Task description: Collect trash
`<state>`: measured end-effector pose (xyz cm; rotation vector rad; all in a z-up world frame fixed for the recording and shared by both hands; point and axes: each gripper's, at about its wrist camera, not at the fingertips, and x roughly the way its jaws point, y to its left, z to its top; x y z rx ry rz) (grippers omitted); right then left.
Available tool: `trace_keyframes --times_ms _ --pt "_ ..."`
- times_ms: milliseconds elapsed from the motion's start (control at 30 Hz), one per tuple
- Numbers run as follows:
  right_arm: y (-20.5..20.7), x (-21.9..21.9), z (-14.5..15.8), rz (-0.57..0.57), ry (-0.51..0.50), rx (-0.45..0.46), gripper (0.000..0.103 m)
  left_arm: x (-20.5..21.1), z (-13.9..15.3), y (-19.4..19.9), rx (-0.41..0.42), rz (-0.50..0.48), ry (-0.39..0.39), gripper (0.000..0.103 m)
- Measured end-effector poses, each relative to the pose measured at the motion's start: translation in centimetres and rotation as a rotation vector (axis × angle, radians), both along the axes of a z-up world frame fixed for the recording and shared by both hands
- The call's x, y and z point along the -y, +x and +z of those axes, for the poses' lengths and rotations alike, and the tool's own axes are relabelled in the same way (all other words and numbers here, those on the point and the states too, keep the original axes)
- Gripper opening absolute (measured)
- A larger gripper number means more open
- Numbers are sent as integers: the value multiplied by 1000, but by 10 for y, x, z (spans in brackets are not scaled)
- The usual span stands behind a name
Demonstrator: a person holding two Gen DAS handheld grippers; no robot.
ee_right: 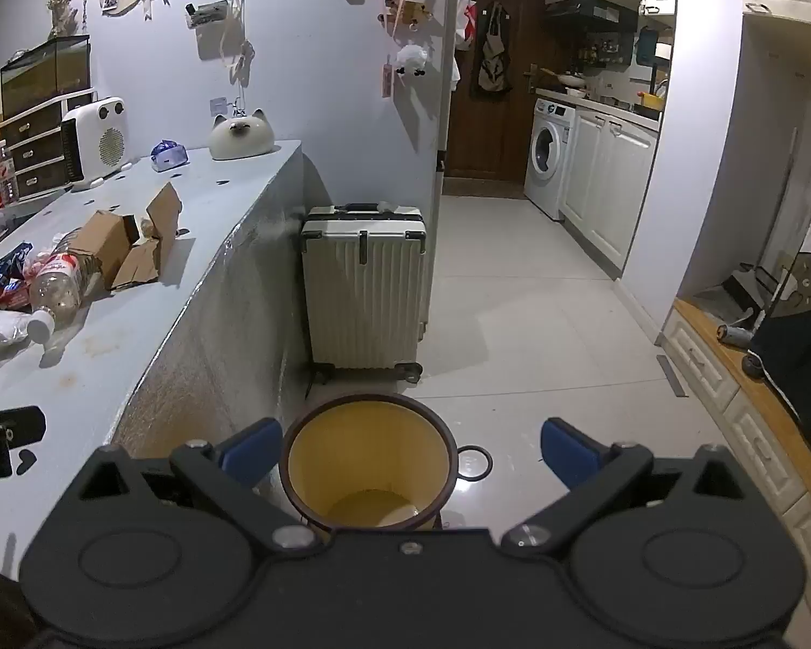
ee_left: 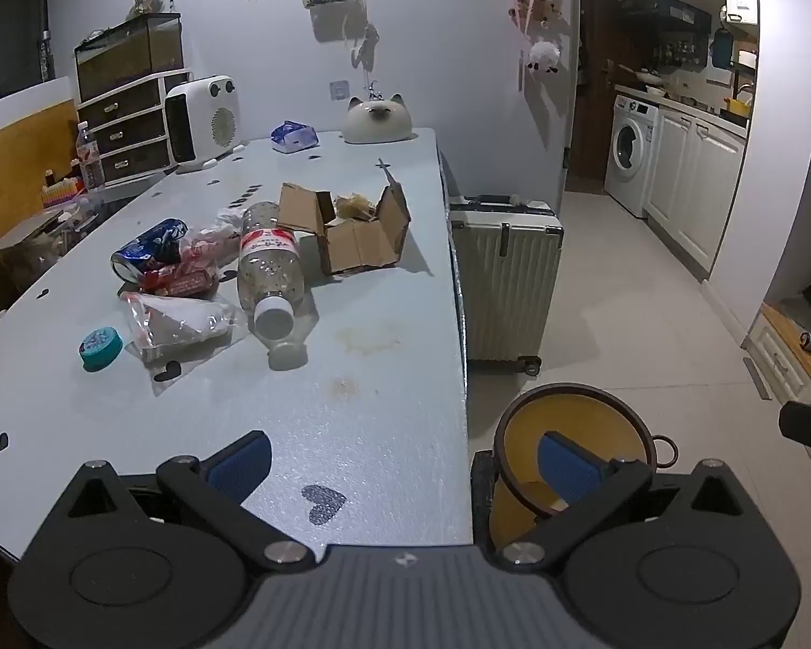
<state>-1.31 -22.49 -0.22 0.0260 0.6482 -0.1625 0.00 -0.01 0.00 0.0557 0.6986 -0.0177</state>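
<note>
**Both grippers empty beside the yellow bin**

Spread wide and holding nothing, the jaws of the left gripper (ee_left: pixel 403 465) hang over the near end of the table (ee_left: pixel 351 378), its right finger reaching past the table edge above the yellow bin (ee_left: pixel 611 432). The right gripper (ee_right: pixel 411 451) is likewise spread and empty, directly above the yellow bin (ee_right: pixel 367 465), which stands on the floor touching or just beside the table's end wall.

Trash lies on the table, well beyond the bin: a clear plastic bottle (ee_left: pixel 270 265) on its side, cap toward the bin; a torn cardboard box (ee_left: pixel 351 227) just behind it; a crushed blue can (ee_left: pixel 148 249), red wrappers (ee_left: pixel 184 276) and a clear plastic bag (ee_left: pixel 178 324) to the bottle's left; a teal lid (ee_left: pixel 101 349) left of the bag. A white suitcase (ee_right: pixel 365 286) stands behind the bin.
</note>
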Motion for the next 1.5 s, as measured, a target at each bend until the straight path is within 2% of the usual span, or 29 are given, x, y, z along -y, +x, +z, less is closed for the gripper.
trace_keyframes --times_ms 1500 --pt "0 2 -3 -1 4 2 103 -2 2 -3 1 2 -4 103"
